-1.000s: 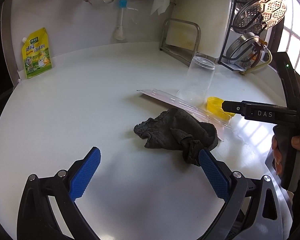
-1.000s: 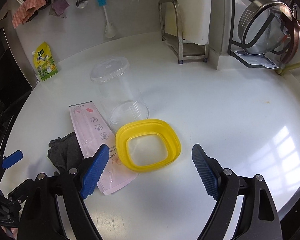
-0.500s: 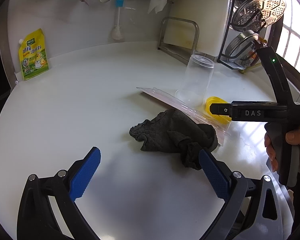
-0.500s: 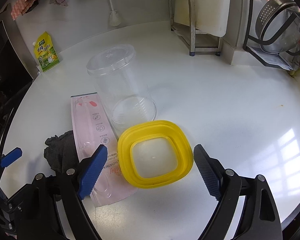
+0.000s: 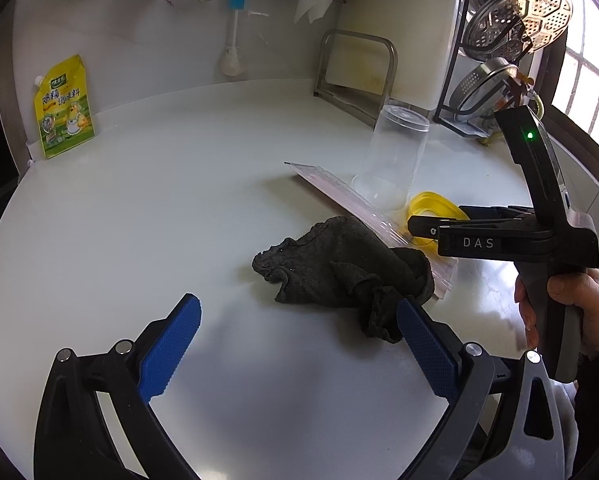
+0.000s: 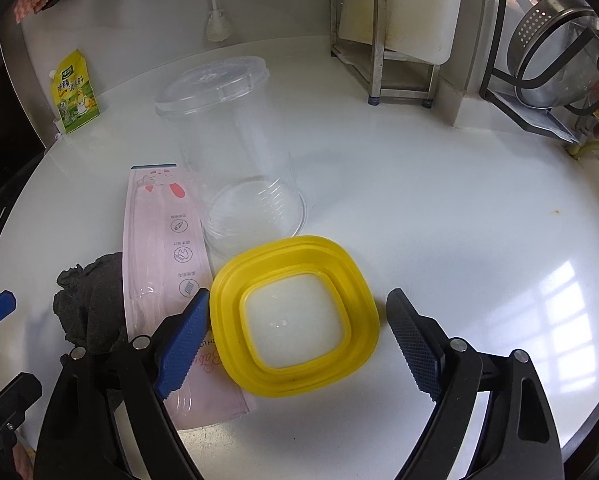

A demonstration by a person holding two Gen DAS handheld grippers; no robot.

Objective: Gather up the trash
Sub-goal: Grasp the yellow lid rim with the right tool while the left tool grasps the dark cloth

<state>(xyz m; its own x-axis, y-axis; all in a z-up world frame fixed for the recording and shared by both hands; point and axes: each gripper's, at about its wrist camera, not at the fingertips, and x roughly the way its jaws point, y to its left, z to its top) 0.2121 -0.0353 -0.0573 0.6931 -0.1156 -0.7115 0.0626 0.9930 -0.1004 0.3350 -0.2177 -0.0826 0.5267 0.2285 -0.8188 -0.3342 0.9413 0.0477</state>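
The white counter (image 6: 439, 208) spreads under both my claws, with a cutting board in its metal rack (image 6: 379, 40) standing at the back. On it, largest of the loose things, a clear plastic jar (image 6: 235, 152) stands upside down with its lid end up. Just beside it lies a long pink blister package (image 6: 159, 248), flat on the counter, and a crumpled dark grey cloth (image 5: 339, 268) overlaps that package's near end. A yellow square lid (image 6: 295, 316) lies flat in front of the jar, touching the package's edge. My right claw (image 6: 299, 340) stands spread wide, its blue pads on either side of the yellow lid, not pressing it. My left claw (image 5: 299, 344) is spread too, holding nothing, with the cloth's tip by its right pad. A yellow pouch (image 5: 63, 108) leans against the far wall.
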